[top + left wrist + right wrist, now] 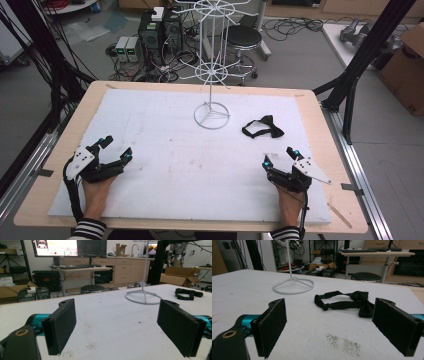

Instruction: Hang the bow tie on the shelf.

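In the high view, the left hand-held gripper [116, 149] rests at the lower left of the frame on the white mat [165, 150] that covers the table [320, 125]. Its jaws stand wide apart and nothing is between them. The right hand-held gripper [278, 156] lies at the lower right of the frame, also with jaws wide apart and empty.

The black bow tie [263, 127] with its strap lies flat on the mat, to the right of the centre, just above the right hand-held gripper in the frame but not touching it. In the right gripper view the bow tie [347, 303] is ahead of the jaws, a little toward the right one.

The white wire stand [211, 75] is upright at the upper centre, its round base to the left of the bow tie, near but apart.
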A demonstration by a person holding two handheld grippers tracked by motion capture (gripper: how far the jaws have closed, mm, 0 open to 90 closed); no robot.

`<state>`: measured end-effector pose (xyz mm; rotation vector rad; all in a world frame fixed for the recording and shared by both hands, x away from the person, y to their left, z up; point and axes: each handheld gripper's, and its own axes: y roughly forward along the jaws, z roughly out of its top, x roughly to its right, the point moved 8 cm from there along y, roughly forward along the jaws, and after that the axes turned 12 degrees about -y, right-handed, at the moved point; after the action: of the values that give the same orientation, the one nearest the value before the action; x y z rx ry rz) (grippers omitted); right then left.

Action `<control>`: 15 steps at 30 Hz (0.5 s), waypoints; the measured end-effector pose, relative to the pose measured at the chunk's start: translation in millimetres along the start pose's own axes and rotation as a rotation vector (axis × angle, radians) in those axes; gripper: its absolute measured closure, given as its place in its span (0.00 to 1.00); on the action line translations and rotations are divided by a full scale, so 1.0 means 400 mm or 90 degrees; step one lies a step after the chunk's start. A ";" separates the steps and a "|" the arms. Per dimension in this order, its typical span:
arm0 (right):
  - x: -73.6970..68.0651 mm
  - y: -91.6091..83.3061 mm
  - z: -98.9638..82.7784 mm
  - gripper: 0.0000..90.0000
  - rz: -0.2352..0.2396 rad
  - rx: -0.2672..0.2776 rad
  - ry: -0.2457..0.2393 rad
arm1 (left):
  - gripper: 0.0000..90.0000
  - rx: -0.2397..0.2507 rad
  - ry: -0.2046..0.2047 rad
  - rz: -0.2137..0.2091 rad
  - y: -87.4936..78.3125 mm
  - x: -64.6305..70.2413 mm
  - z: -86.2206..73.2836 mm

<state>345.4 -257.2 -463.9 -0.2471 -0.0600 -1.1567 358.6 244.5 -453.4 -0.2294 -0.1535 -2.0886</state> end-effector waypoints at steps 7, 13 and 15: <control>0.001 0.002 0.000 0.13 0.000 -0.003 -0.004 | 0.18 0.007 -0.001 -0.001 -0.003 0.000 0.001; 0.002 -0.002 0.001 0.13 0.000 0.004 0.010 | 0.18 0.007 -0.003 0.000 -0.003 0.000 0.002; 0.002 -0.002 0.001 0.13 0.001 0.005 0.012 | 0.17 0.008 -0.004 0.000 -0.003 -0.001 0.002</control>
<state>345.2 -258.1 -463.4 -0.2296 -0.0480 -1.1571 357.9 245.4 -452.8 -0.2279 -0.1699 -2.0867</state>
